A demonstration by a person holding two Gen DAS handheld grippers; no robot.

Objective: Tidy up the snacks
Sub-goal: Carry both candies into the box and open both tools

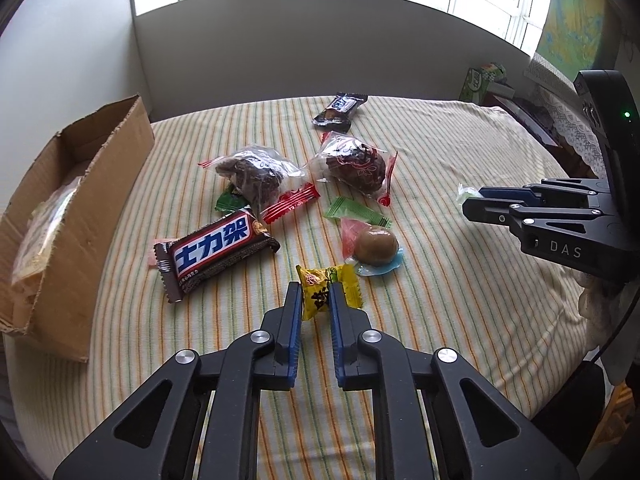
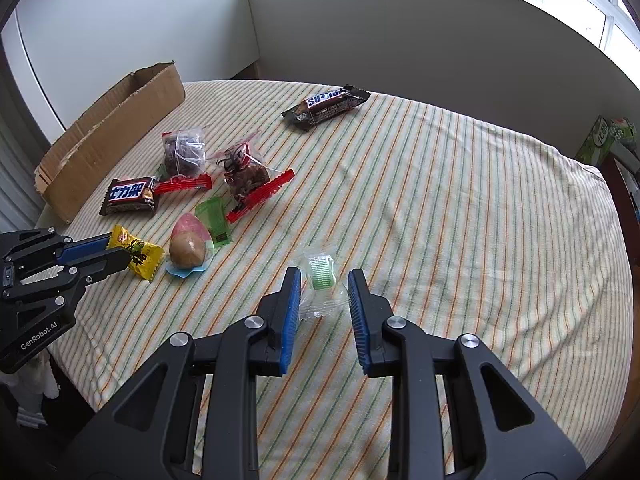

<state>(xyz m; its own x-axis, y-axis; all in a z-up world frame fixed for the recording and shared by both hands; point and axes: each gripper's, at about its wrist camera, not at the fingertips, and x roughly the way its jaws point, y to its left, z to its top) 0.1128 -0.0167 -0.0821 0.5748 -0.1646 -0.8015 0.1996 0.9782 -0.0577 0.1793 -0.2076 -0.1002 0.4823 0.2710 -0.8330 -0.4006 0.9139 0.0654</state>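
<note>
Snacks lie scattered on the striped tablecloth [image 1: 440,280]. My left gripper [image 1: 316,292] is shut on a yellow candy packet [image 1: 344,286], also seen in the right wrist view [image 2: 140,254]. My right gripper [image 2: 324,280] is open around a clear packet with a green sweet [image 2: 320,276], which lies on the cloth between its fingers. Near them lie a Snickers bar with Chinese lettering [image 1: 218,250], a brown round sweet on a blue wrapper [image 1: 376,246], a green packet [image 1: 356,212], two clear bags of dark snacks [image 1: 252,174] [image 1: 356,164] and a second Snickers bar [image 2: 326,104] at the far side.
An open cardboard box [image 1: 84,216] holding pale packets stands at the left edge of the table. A wall and window run behind the table. A green carton [image 1: 482,80] and clutter sit beyond the far right edge.
</note>
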